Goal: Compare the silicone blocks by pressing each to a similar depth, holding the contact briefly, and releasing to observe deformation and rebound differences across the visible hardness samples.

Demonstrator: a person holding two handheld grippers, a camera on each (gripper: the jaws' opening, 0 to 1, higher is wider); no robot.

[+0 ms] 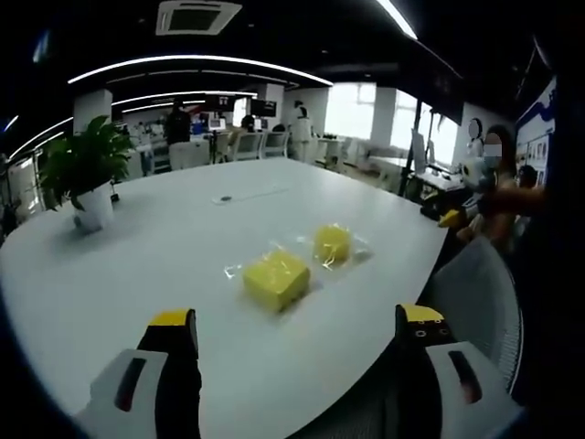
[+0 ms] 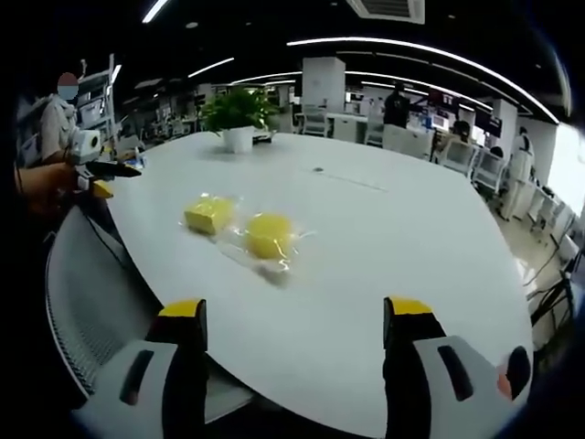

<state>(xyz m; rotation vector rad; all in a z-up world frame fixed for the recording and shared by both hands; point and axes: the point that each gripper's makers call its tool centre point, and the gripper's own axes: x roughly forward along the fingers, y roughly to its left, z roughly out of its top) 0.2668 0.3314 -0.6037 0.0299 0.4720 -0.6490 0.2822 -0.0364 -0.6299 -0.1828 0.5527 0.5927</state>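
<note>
— Office, open plan, ceiling lights in strips; one large white table (image 1: 183, 247) with rounded edge. What sits on it?

— Item one: square yellow block (image 1: 275, 279), in clear wrapping. Item two: rounder yellow block (image 1: 332, 243), same wrapping, just beside the first. Both lie near the table edge closest to the person holding the tools.

— Handling?

— Judged soft and light: silicone that should give under a push and spring back. The clear film looks slippery, so a block could skid sideways if pressed off-centre. Best pressed straight down on the middle of the top face; no need to lift.

— Grippers?

— Left gripper (image 1: 297, 325): jaws spread wide, nothing between them, held off the table short of the blocks. Right gripper (image 2: 294, 320): same, wide apart and empty, the square block (image 2: 209, 214) and round block (image 2: 269, 234) well ahead of it.

— Other stock?

— Potted plant (image 1: 87, 174) at the far side, well apart from the blocks. Small dark object (image 1: 225, 198) mid-table, too small to identify. Mesh chair (image 2: 91, 302) at the near edge. Nothing stands between the jaws and the blocks.
</note>
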